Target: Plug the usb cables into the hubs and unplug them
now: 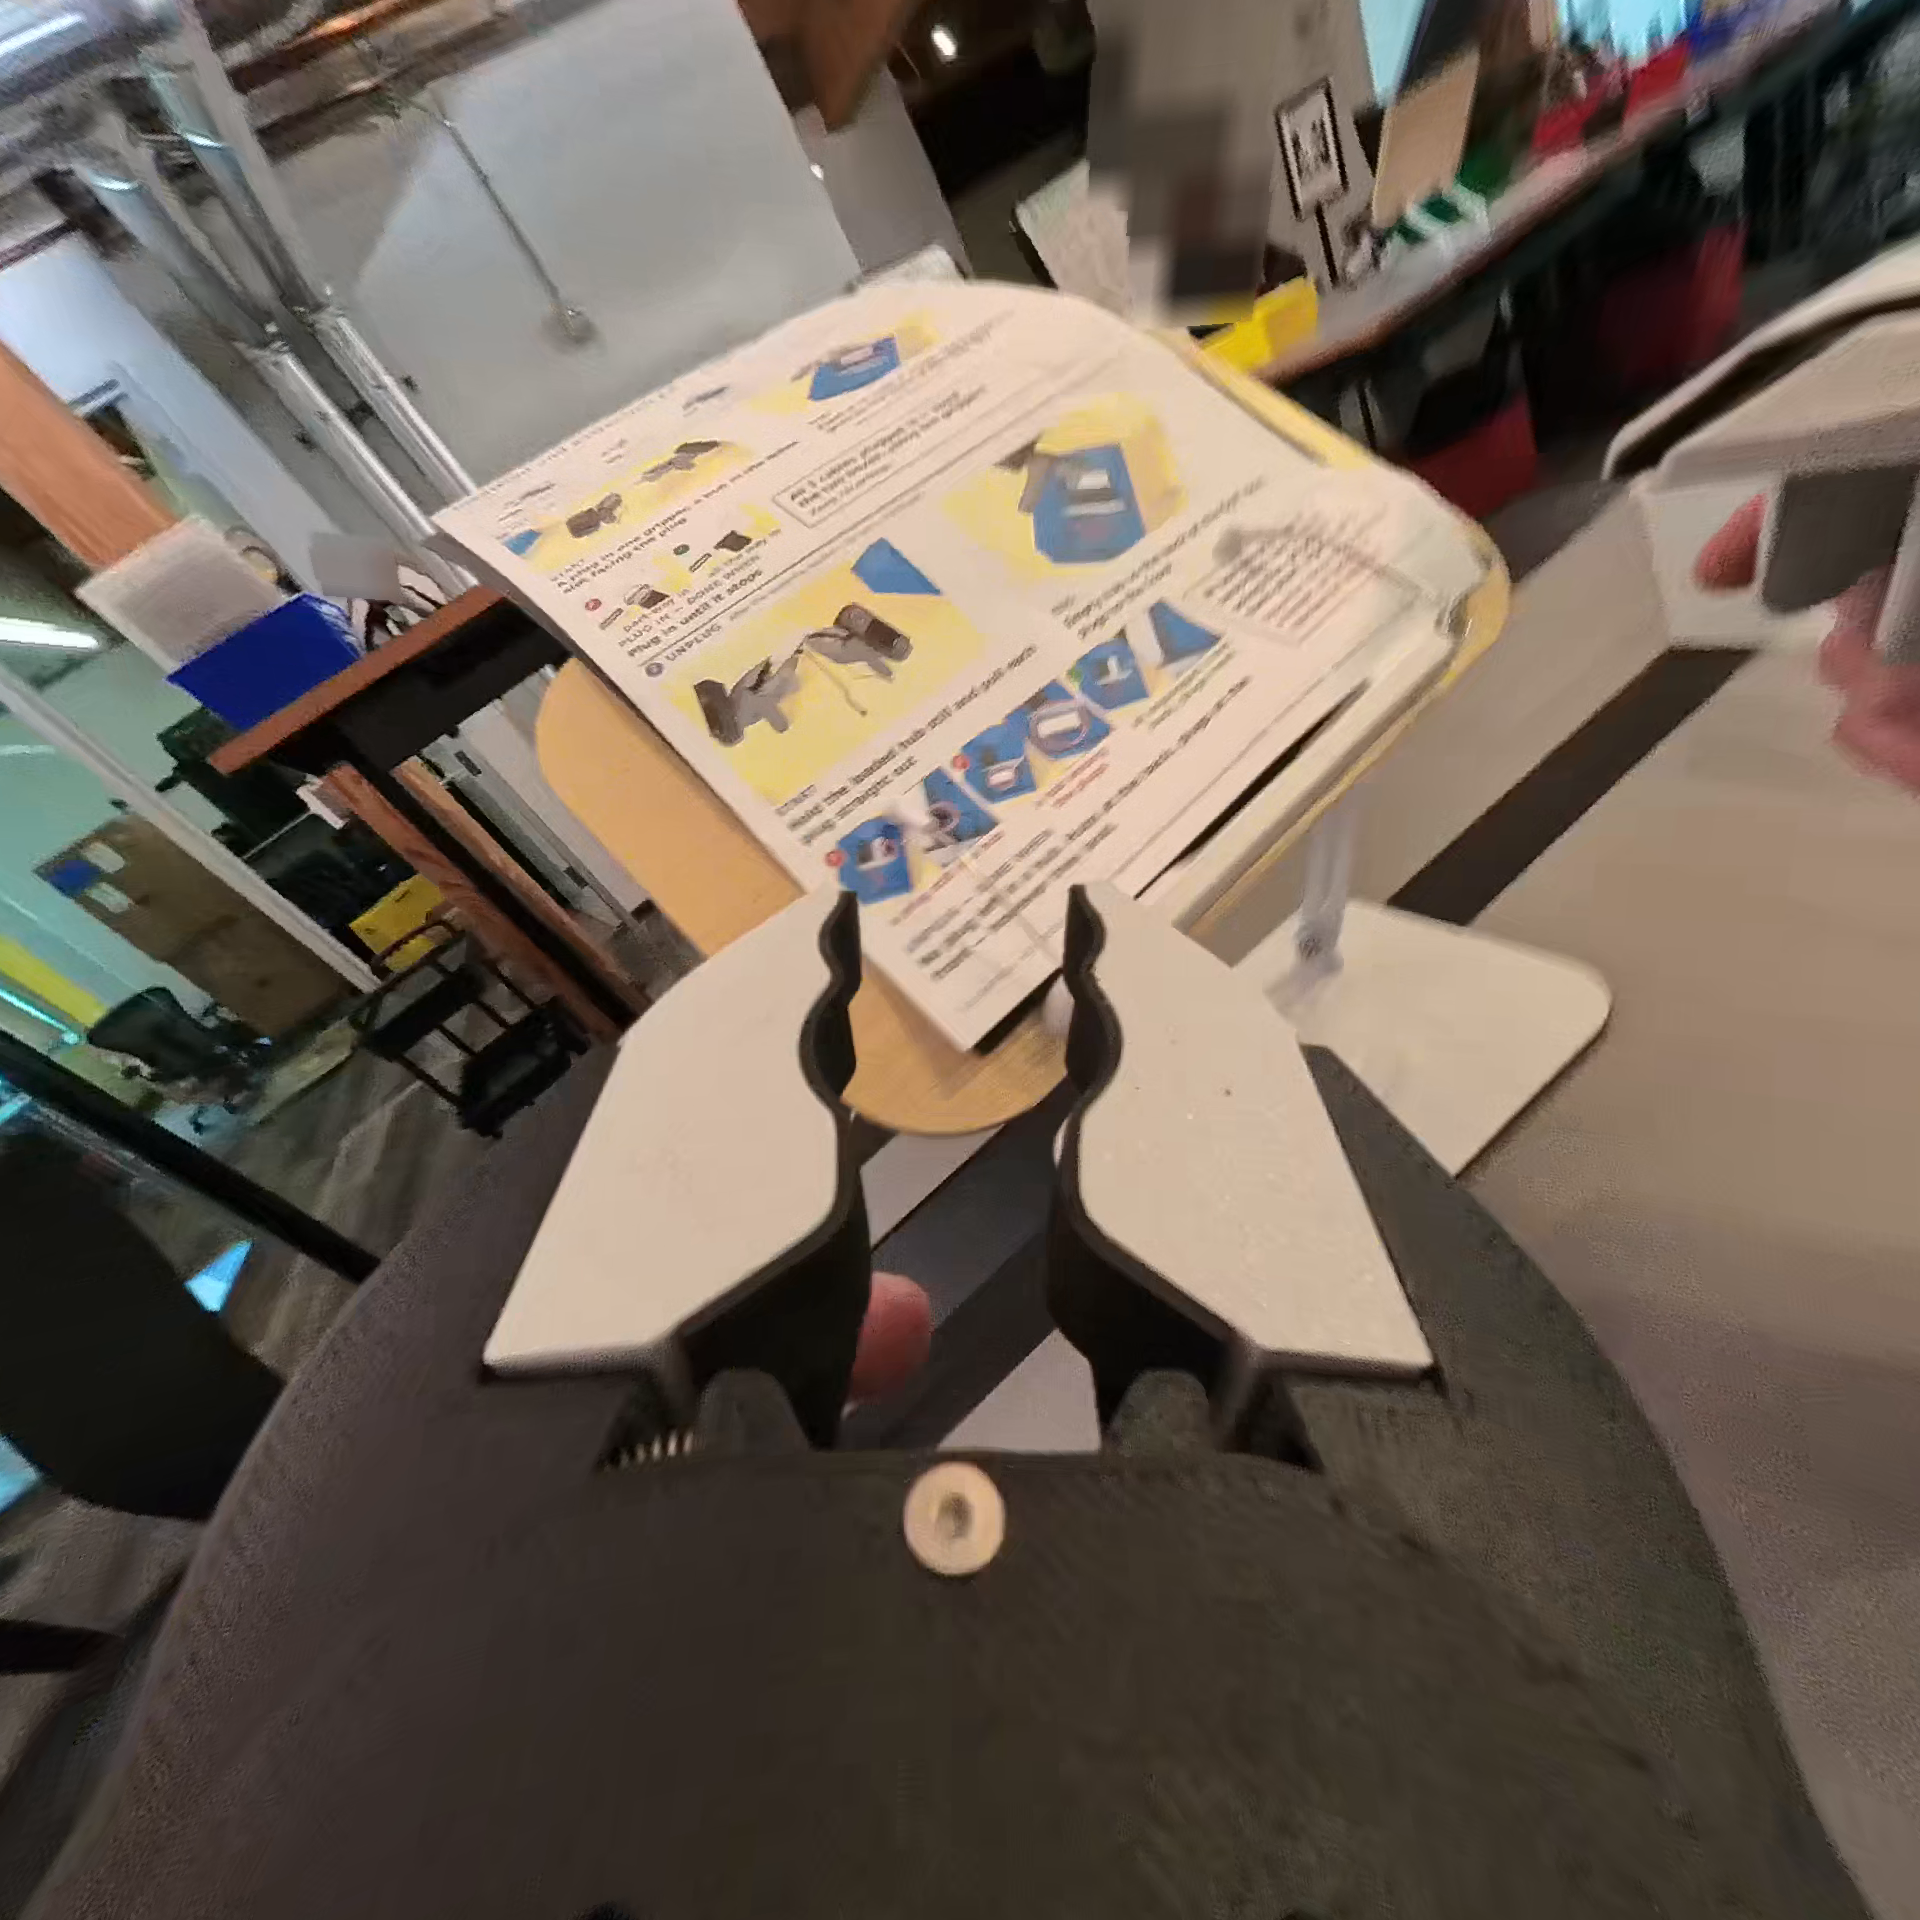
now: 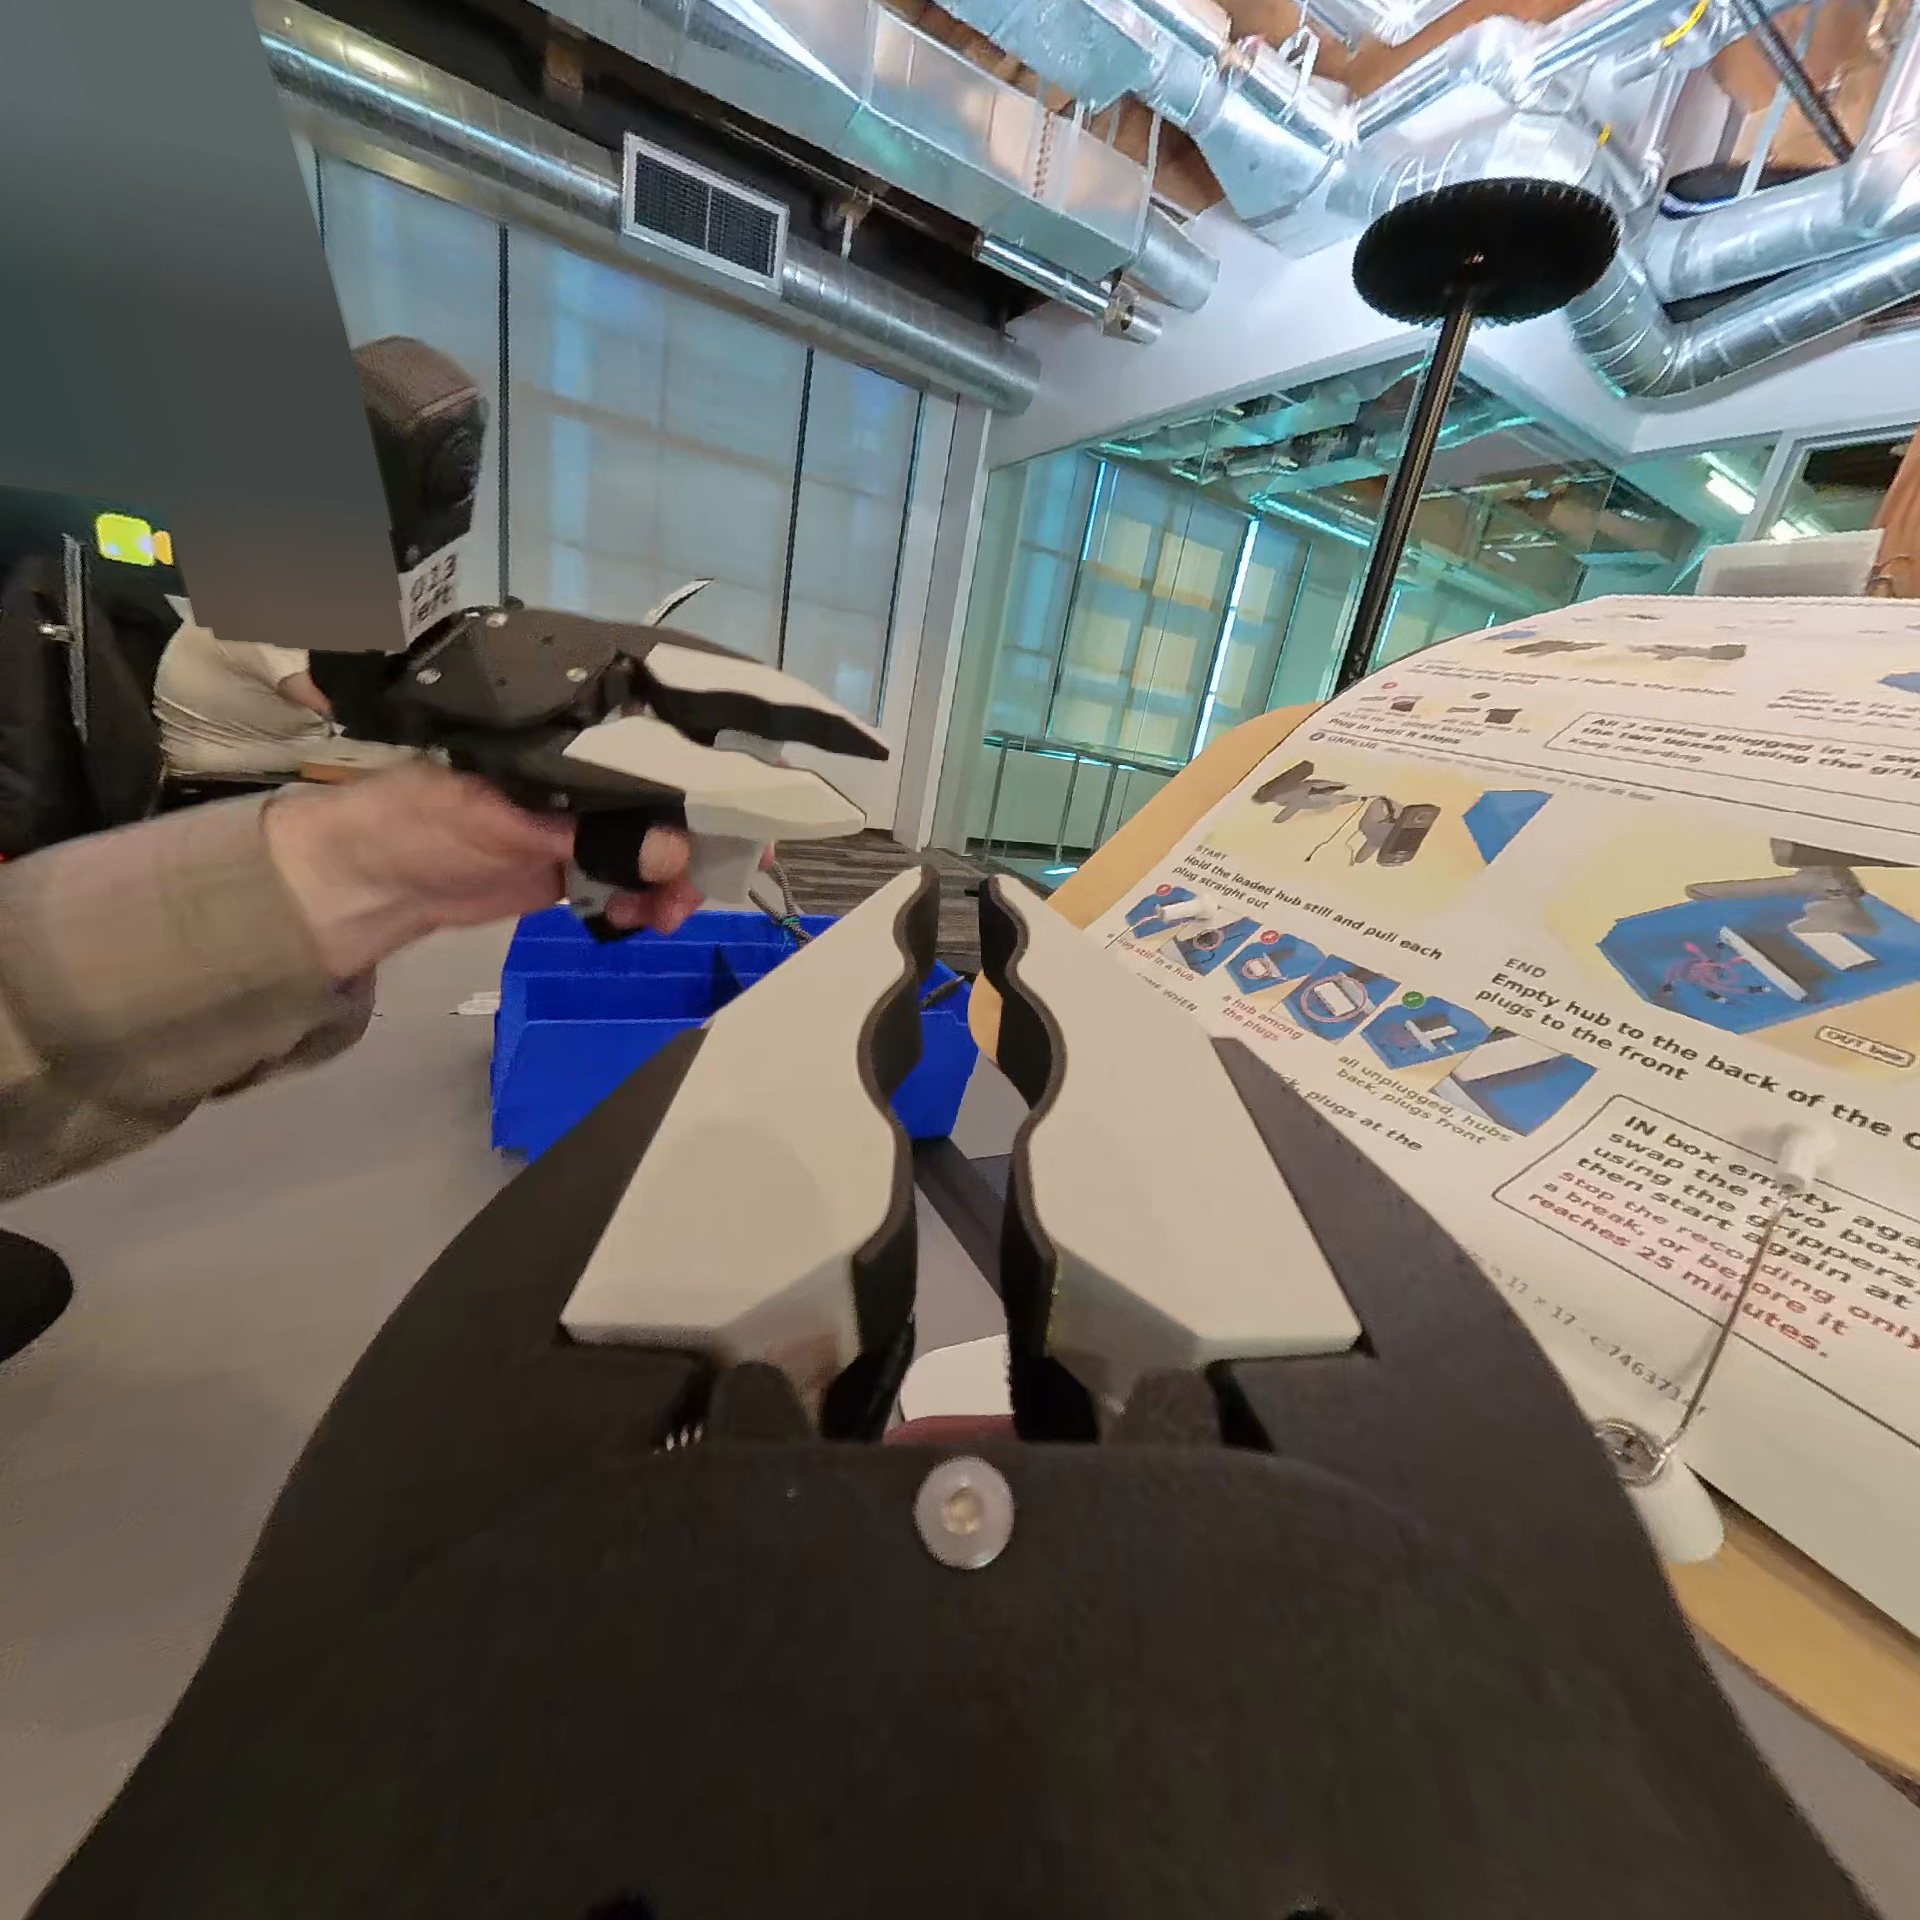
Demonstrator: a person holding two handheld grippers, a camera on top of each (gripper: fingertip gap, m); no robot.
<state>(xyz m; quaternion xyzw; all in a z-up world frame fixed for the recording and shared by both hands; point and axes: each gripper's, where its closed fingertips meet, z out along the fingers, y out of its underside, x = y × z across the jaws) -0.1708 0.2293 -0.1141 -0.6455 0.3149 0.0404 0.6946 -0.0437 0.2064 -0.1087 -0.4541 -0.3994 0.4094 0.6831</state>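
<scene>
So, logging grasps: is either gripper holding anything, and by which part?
Nothing is held. The left gripper and right gripper both have open, empty fingers.

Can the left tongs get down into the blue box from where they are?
Probably yes. In the right wrist view the left tongs hang open and empty just above the blue box, whose top is open. Nothing sits between them, so a short dip down looks free. What lies inside is mostly hidden.
</scene>
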